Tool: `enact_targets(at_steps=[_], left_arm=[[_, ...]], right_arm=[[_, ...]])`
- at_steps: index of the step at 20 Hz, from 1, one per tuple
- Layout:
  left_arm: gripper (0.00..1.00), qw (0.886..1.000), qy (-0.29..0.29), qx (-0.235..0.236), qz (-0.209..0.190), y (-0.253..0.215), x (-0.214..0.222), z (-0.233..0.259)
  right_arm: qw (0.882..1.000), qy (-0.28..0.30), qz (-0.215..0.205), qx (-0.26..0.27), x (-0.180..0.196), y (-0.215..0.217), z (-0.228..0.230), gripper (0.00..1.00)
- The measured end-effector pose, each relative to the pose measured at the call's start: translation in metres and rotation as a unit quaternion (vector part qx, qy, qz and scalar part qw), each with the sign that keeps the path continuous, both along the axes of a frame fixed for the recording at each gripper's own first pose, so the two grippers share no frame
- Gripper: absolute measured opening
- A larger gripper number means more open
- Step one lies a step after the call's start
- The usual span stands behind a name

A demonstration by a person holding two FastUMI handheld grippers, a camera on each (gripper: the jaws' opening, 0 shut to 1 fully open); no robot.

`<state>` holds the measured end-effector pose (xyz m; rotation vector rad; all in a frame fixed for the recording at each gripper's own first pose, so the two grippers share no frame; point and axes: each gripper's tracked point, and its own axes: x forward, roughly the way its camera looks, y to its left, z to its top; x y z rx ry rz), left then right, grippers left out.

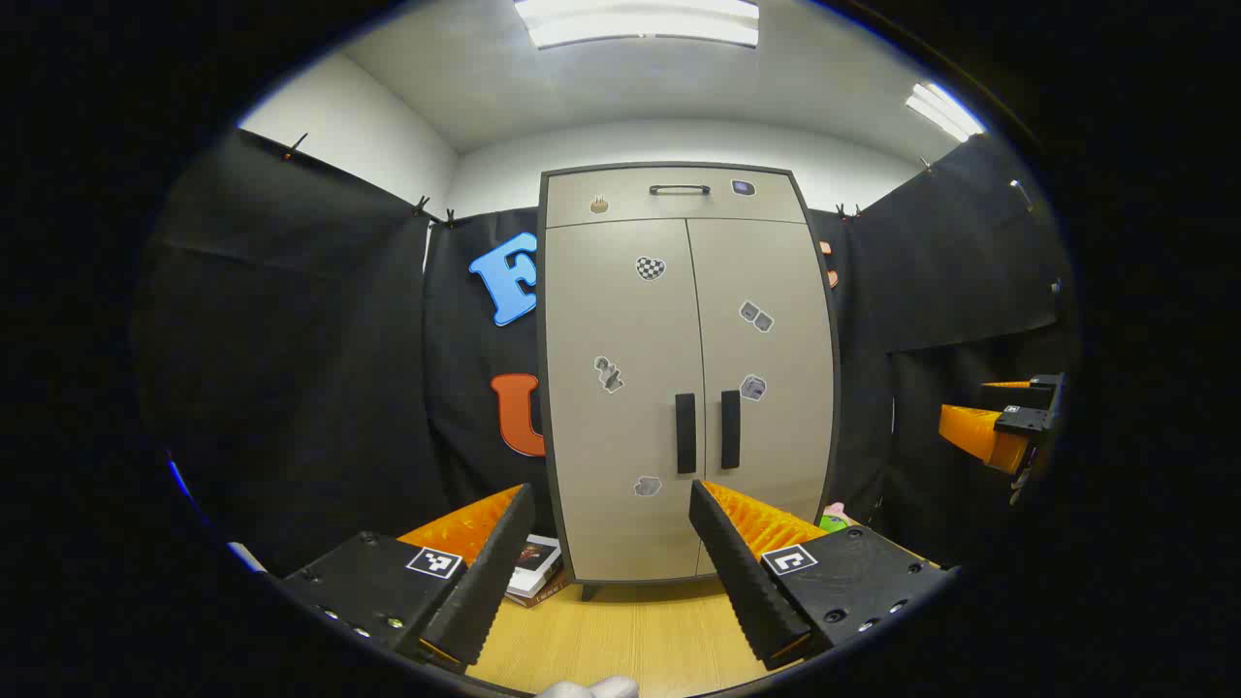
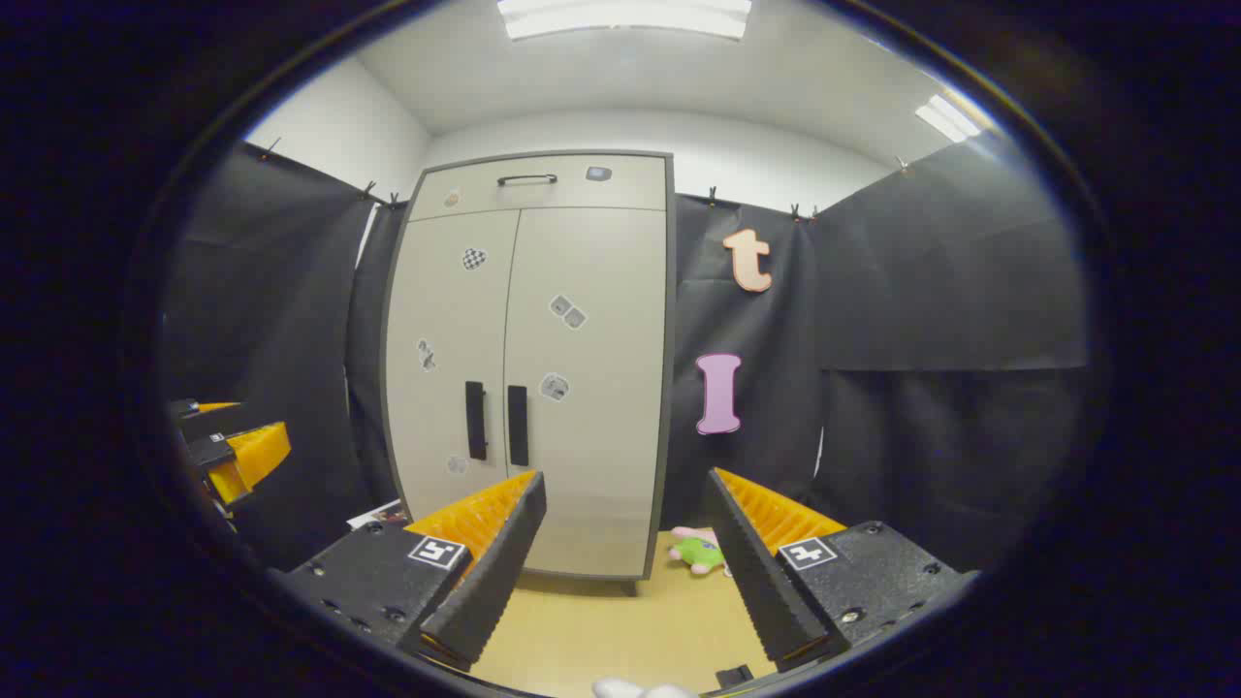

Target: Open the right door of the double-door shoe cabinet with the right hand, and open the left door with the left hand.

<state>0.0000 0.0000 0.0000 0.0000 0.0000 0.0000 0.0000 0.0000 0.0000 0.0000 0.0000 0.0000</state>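
A tall beige shoe cabinet (image 1: 688, 378) with a dark frame stands against the black cloth wall, both doors closed. Two vertical black handles sit side by side at mid height: the left door's handle (image 1: 685, 432) and the right door's handle (image 1: 730, 428). In the right gripper view the cabinet (image 2: 528, 368) is left of centre, with the left handle (image 2: 475, 420) and the right handle (image 2: 518, 425). My left gripper (image 1: 613, 557) is open, well short of the doors. My right gripper (image 2: 625, 557) is open too, off to the cabinet's right.
A drawer with a black handle (image 1: 679, 189) tops the cabinet. A book (image 1: 533, 570) lies on the wooden floor by the cabinet's left foot. A green and pink plush toy (image 2: 700, 553) lies at its right. Black cloth walls close in on both sides.
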Motion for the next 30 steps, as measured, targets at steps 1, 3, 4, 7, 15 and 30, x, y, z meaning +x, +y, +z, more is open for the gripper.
enact_targets(at_steps=[1,3,4,7,15,30], left_arm=[[0.96,1.000,0.000,0.000,0.000,0.000,0.000,-0.001],[0.96,1.000,0.001,-0.001,-0.002,0.001,0.000,-0.002],[0.96,1.000,0.002,-0.001,-0.003,0.001,-0.001,-0.003],[0.96,1.000,0.002,-0.001,0.000,0.003,0.000,-0.003],[0.96,1.000,0.005,-0.002,0.007,0.007,-0.003,-0.004],[0.96,0.997,0.036,-0.011,0.068,0.030,-0.031,-0.028]], right_arm=[[1.000,-0.001,-0.002,-0.001,0.001,0.000,0.001,1.00],[1.000,-0.002,-0.005,-0.002,0.000,0.000,0.003,1.00],[1.000,-0.002,-0.005,-0.001,0.001,0.001,0.002,1.00],[1.000,-0.003,-0.002,-0.002,0.004,0.004,0.005,1.00],[1.000,0.003,0.010,-0.004,0.017,0.013,0.003,1.00],[0.999,-0.004,0.038,0.018,0.199,0.124,-0.008,1.00]])
